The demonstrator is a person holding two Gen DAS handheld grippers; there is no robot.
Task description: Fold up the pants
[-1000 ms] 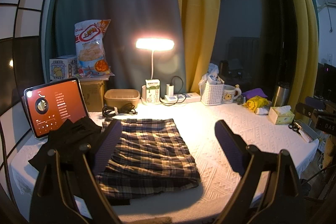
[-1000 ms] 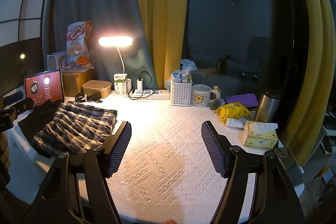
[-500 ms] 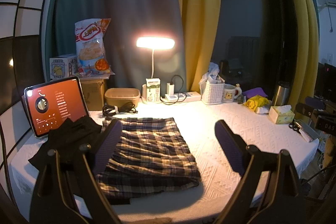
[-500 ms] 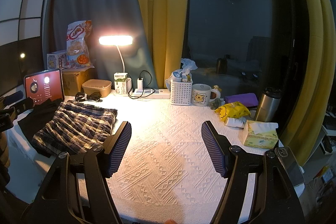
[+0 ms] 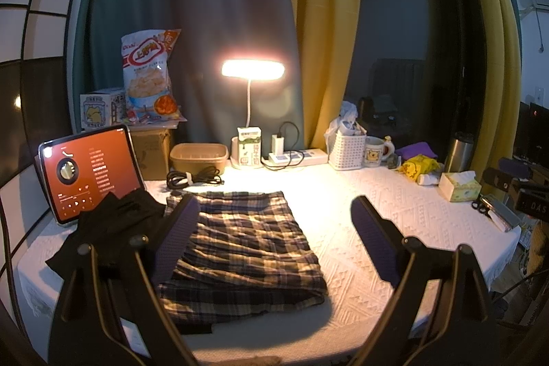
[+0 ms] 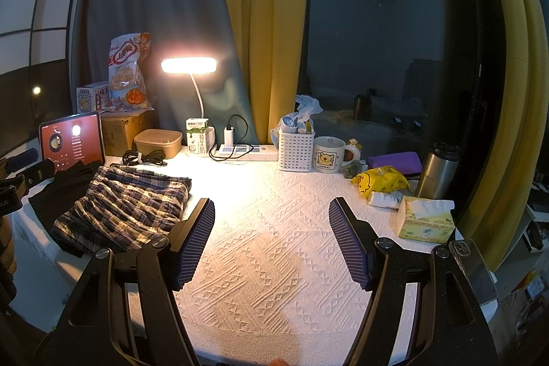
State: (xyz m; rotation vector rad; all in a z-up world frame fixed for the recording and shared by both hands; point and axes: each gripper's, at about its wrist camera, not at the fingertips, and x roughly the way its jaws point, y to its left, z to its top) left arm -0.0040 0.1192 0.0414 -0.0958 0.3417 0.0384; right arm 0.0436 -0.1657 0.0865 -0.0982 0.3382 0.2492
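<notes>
Plaid pants (image 5: 247, 246) lie folded into a flat rectangle on the left part of the white textured table cover (image 5: 343, 215); the right wrist view shows the plaid pants (image 6: 127, 204) at the left. A dark garment (image 5: 109, 228) lies crumpled beside them on the left. My left gripper (image 5: 274, 239) hangs open above the pants' near half, holding nothing. My right gripper (image 6: 271, 239) is open over bare cover to the right of the pants, also holding nothing.
A lit tablet (image 5: 89, 170) leans at the left. Along the back stand a lamp (image 5: 252, 71), a milk carton (image 5: 248, 148), a power strip (image 5: 298, 156), a basket (image 5: 346, 150) and a mug (image 5: 374, 151). A tissue box (image 6: 425, 222), flask (image 6: 437, 174) and phone (image 6: 475, 270) sit right.
</notes>
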